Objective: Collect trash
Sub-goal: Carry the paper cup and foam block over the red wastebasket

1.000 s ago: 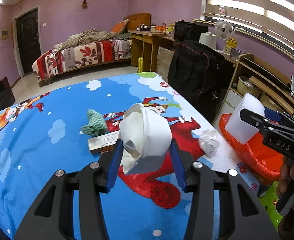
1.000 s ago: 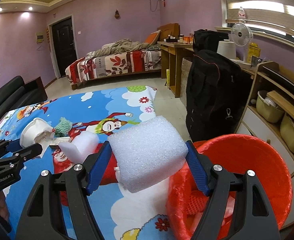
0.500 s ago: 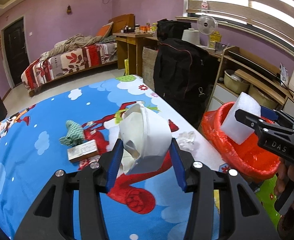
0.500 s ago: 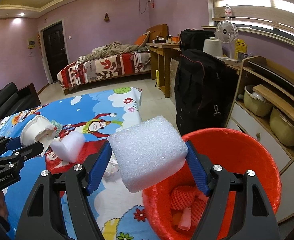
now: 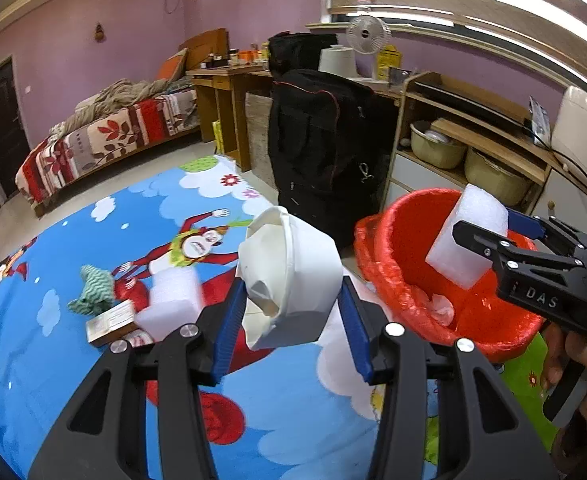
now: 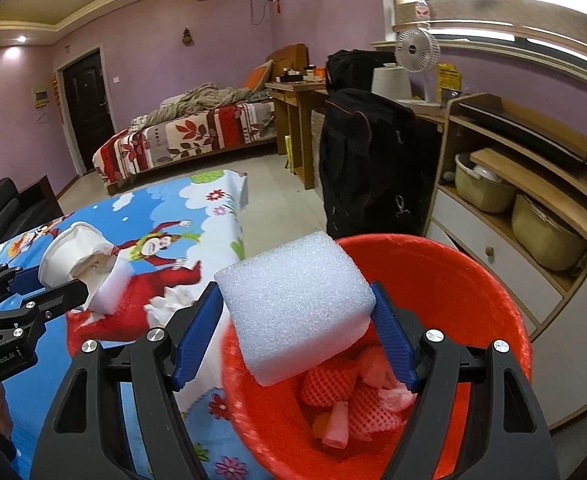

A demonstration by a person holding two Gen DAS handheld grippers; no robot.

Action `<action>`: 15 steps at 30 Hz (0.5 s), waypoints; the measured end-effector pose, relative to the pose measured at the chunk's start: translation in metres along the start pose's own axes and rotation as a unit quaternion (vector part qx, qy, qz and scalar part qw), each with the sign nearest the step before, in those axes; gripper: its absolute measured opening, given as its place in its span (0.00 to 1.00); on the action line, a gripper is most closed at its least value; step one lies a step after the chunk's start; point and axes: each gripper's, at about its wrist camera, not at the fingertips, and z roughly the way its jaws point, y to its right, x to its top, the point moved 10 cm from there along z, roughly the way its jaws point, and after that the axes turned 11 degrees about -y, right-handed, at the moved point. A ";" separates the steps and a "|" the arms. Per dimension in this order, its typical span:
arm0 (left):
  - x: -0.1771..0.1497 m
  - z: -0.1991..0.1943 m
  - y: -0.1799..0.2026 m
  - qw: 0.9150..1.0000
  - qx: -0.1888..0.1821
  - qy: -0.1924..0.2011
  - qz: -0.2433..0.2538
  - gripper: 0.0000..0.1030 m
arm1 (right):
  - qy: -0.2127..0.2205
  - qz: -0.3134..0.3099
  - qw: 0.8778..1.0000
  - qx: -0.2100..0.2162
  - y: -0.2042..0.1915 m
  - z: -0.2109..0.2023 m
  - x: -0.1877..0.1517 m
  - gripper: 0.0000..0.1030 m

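Left wrist view
- Left gripper [image 5: 289,312]: we see its blue pads clamped on a crumpled white paper bowl [image 5: 289,276], held up above the table.
- Table [image 5: 53,360]: covered in a blue cartoon cloth; we count a teal rag [image 5: 93,292], a small flat box [image 5: 111,322] and a white foam piece [image 5: 169,304] lying on it, to the left of the held bowl.
- Red bin [image 5: 397,280]: lined with a red bag, just past the table's right edge; we see it right of the bowl.
- Right gripper [image 5: 489,236]: comes in from the right, gripping a white foam block [image 5: 467,240] over the bin opening.
- Hand [image 5: 581,364]: we see fingers on the right gripper's handle, bottom right.

Right wrist view
- Right gripper [image 6: 297,320]: set fairly wide, pads pressed on both sides of the white foam block [image 6: 293,304].
- Foam position: we place it above the near left rim of the red bin [image 6: 473,280], partly over the opening.
- Bin contents: red foam netting [image 6: 329,384] and pale scraps at the bottom.
- Left gripper [image 6: 41,284]: at the left edge, holding the paper bowl [image 6: 73,256] over the table [image 6: 213,216].
- Crumpled white paper [image 6: 169,300]: we see it on the cloth near the bin.
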 end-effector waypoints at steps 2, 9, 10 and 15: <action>0.001 0.003 0.006 1.000 -0.003 -0.002 0.007 0.44 | -0.002 0.005 1.000 -0.004 0.008 0.000 -0.002 0.69; 0.007 0.011 0.028 1.000 -0.011 -0.002 0.028 0.44 | -0.006 0.017 1.000 -0.018 0.030 0.000 -0.010 0.69; 0.008 0.012 0.030 0.999 -0.012 -0.003 0.029 0.44 | -0.007 0.018 1.000 -0.020 0.033 0.000 -0.011 0.69; 0.010 0.018 0.044 0.999 -0.018 -0.005 0.042 0.44 | -0.011 0.027 0.999 -0.029 0.048 0.000 -0.017 0.69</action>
